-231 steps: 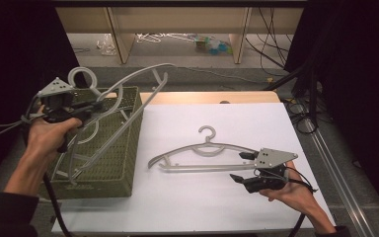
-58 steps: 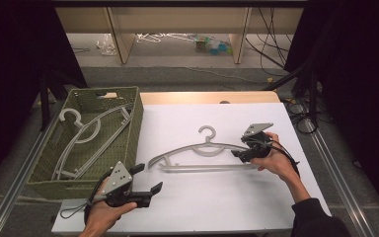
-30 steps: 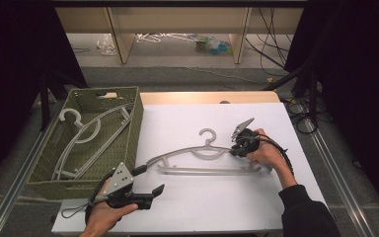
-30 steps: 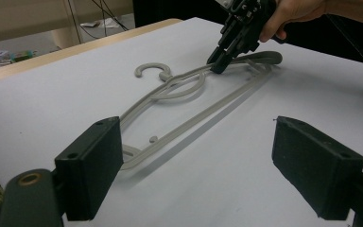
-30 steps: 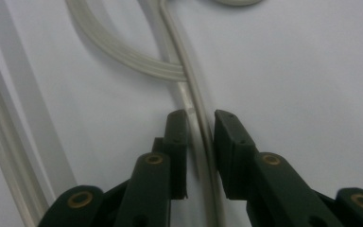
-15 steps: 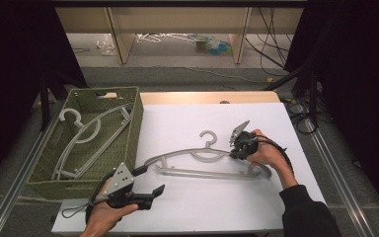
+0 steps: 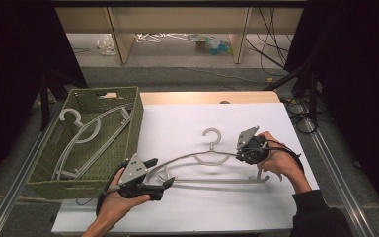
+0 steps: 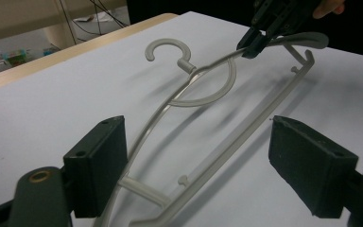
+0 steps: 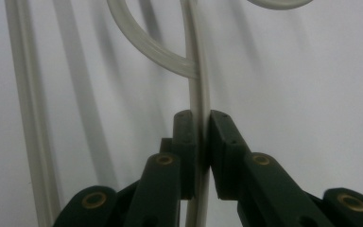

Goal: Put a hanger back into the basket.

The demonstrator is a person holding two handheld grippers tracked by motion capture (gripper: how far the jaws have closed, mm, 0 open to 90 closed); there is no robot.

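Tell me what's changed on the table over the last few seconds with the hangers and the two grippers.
The left gripper left the basket, dropping one hanger inside, and now sits open at the near end of the table hanger. The right gripper moved up to that hanger's upper arm and shut on it. The table hanger has hardly shifted on the white sheet.

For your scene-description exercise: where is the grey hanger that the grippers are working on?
In the high view the grey hanger lies on the white table, right of the green basket, between the open left gripper and the right gripper clamping its arm.
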